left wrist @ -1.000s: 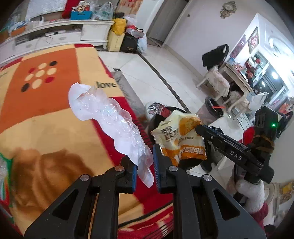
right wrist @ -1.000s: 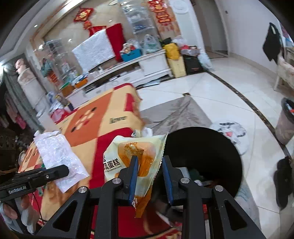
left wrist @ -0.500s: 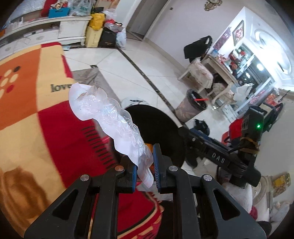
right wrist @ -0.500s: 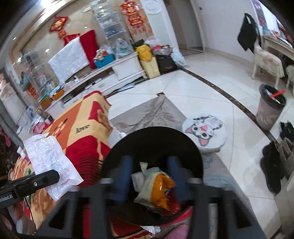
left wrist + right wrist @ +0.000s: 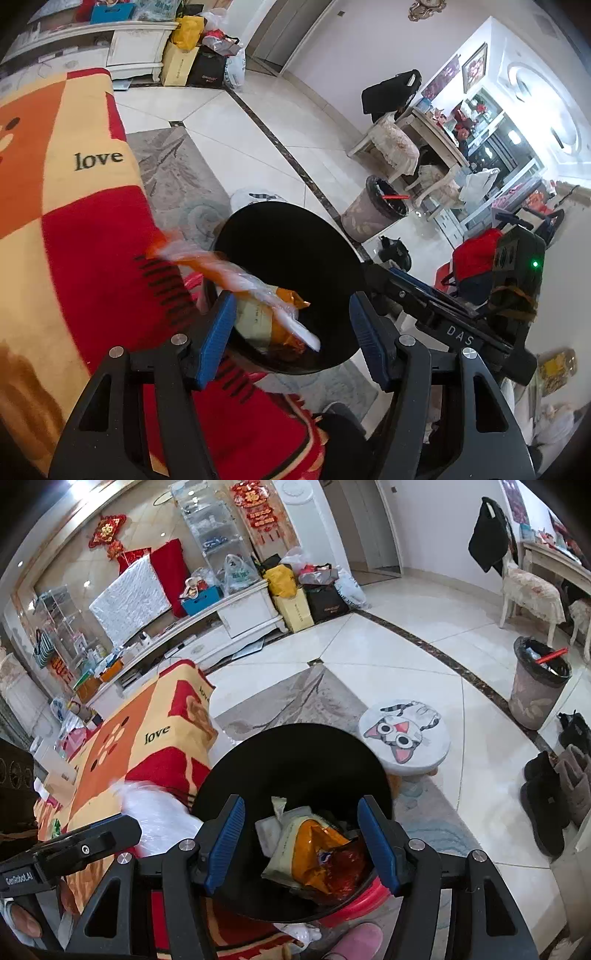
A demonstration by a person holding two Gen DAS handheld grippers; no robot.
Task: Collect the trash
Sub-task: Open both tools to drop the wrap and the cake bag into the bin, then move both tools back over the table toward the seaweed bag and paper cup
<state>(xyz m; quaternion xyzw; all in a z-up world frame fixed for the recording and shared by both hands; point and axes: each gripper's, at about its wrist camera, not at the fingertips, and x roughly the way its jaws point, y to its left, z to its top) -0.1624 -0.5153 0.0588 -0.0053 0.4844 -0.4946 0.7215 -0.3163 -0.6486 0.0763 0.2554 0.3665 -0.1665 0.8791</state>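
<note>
Two blue-padded fingers of the left gripper (image 5: pixel 290 332) are spreading apart in the left wrist view, and nothing is pressed between them: a crumpled clear plastic wrapper (image 5: pixel 236 277), blurred, hangs loose just beyond and between the fingers, touching neither pad, over the near rim of the round black trash bin (image 5: pixel 295 236). Beneath it inside the bin lies a pale and orange snack packet (image 5: pixel 258 321). Left of the fingers spreads a red, orange and cream blanket printed "love" (image 5: pixel 74 206); right of them the right gripper (image 5: pixel 373 284) reaches toward the bin. Far beyond stands a second, patterned waste basket with a black liner (image 5: pixel 373 210) on the tiled floor. In the right wrist view the right gripper (image 5: pixel 301 838) has its fingers released, standing apart and empty, directly above the black bin (image 5: pixel 291 760); the snack packet (image 5: pixel 310 853) rests inside among other wrappers, below and between the fingers. Left of them the clear wrapper (image 5: pixel 159 816) shows as a white blur beside the left gripper's dark body, whose fingers cannot be made out here. Beyond the right finger sits a white stool with a cat face (image 5: pixel 402 731).
</note>
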